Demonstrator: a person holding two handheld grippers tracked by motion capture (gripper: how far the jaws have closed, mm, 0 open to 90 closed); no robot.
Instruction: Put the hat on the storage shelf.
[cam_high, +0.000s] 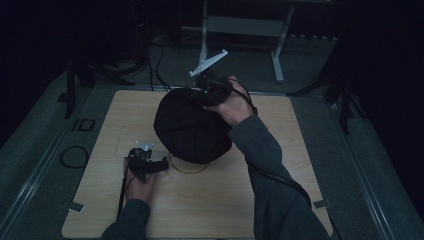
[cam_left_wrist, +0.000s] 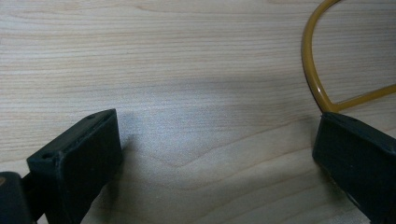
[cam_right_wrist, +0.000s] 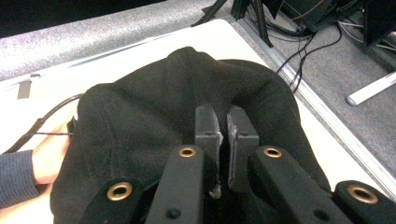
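Observation:
A black fabric bag bulges in the middle of the wooden table. My right gripper is at the bag's far top edge. In the right gripper view its jaws are pinched together on a fold of the black bag, right gripper. A yellow cord loops on the table by the bag's near edge. My left gripper lies low on the table beside that loop. Its jaws stand wide apart over bare wood, left gripper, with the yellow cord touching the right-hand jaw.
A black cable coils on the grey floor left of the table. A white frame stand and dark tripod legs stand beyond the far edge. Bare wood lies along the table's near side.

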